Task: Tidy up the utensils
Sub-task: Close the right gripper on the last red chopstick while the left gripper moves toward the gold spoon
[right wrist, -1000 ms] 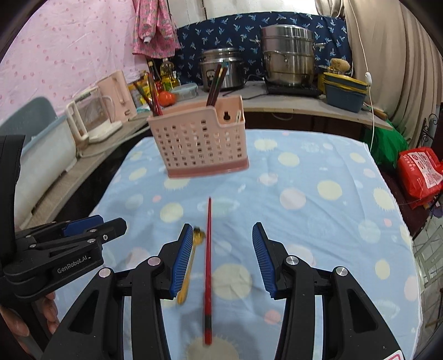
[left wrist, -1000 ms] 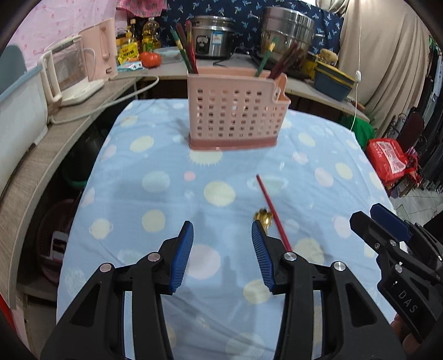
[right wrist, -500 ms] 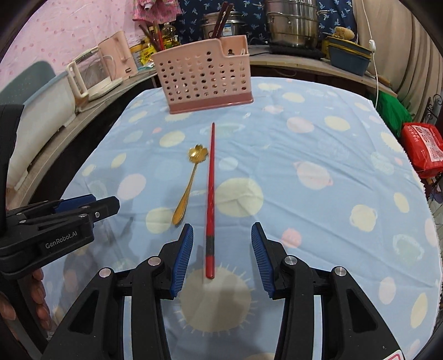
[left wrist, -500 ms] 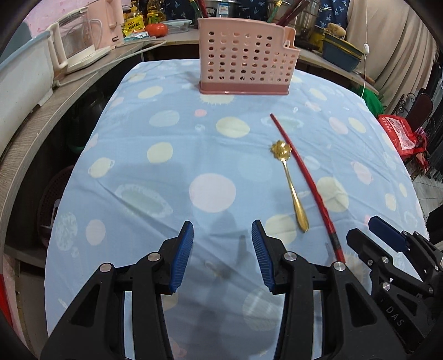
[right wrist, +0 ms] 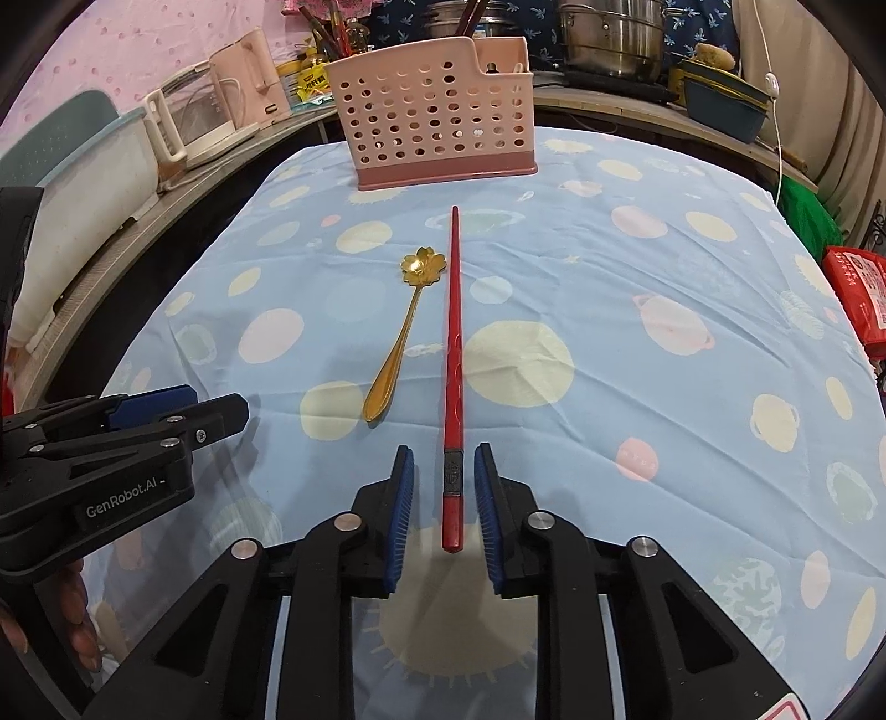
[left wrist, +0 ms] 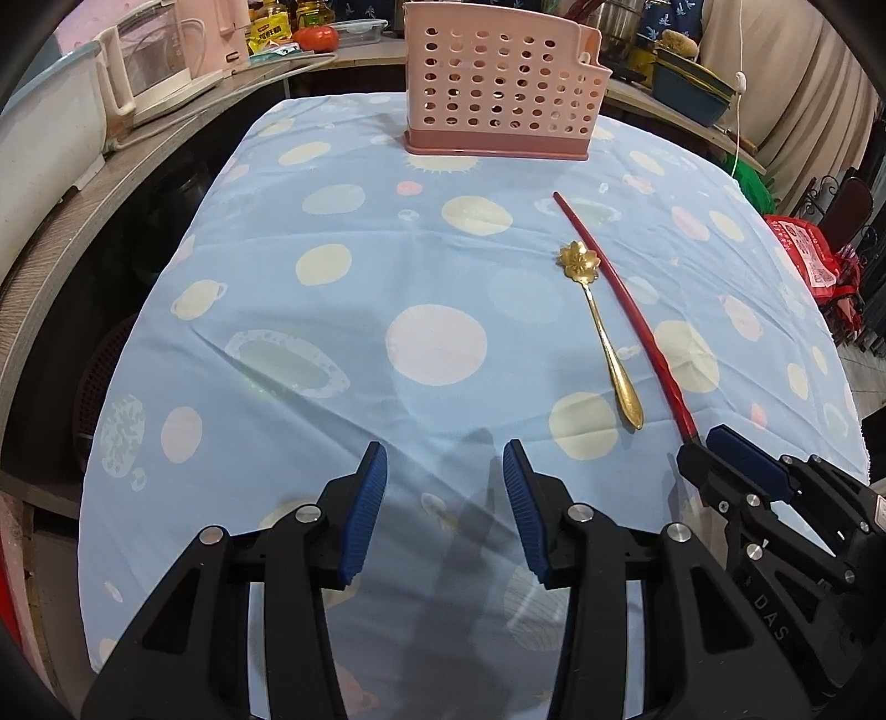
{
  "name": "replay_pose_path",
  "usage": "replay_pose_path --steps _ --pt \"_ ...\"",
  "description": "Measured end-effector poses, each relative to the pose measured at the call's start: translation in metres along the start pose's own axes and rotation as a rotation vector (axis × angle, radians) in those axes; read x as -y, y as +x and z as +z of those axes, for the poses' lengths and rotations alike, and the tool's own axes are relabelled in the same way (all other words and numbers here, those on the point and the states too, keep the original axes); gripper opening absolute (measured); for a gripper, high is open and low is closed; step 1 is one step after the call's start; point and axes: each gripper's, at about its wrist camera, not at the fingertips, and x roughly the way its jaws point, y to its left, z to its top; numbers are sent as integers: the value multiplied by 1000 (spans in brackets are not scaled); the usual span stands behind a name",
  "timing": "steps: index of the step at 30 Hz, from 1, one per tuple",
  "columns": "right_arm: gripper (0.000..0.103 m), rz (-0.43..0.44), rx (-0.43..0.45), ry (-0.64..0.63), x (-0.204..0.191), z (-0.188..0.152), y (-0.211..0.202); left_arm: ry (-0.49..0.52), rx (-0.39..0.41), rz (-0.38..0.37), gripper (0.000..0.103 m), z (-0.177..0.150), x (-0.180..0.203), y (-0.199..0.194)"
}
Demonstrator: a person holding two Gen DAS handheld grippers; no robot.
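A red chopstick (right wrist: 451,343) lies on the blue spotted tablecloth (right wrist: 637,387), pointing at the pink perforated utensil holder (right wrist: 437,116) at the far edge. Its near end sits between the pads of my right gripper (right wrist: 443,454), whose jaws are closing, with a thin gap still on each side. A gold flower-bowl spoon (right wrist: 398,343) lies just left of the chopstick. My left gripper (left wrist: 443,448) hovers open over bare cloth, nothing between its fingers. From the left wrist view the spoon (left wrist: 601,332), the chopstick (left wrist: 626,299) and the right gripper (left wrist: 714,443) are to the right.
The holder (left wrist: 498,83) has several utensils standing in it. A counter wraps the table's far and left sides with a kettle (right wrist: 194,122), steel pots (right wrist: 609,33) and a blue container (right wrist: 720,105). A red bag (right wrist: 858,293) sits off the right edge.
Both grippers have sunk toward the table and tipped downward. The right jaws have narrowed around the chopstick's near end. The left jaws keep the same width.
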Motion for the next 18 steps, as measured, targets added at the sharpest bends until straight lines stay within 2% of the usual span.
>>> replay_pose_path --steps 9,18 --pt "7 -8 -11 -2 1 -2 5 0 -6 -1 42 0 0 2" --pt "7 -12 0 12 7 -6 1 10 -7 -10 42 0 5 3"
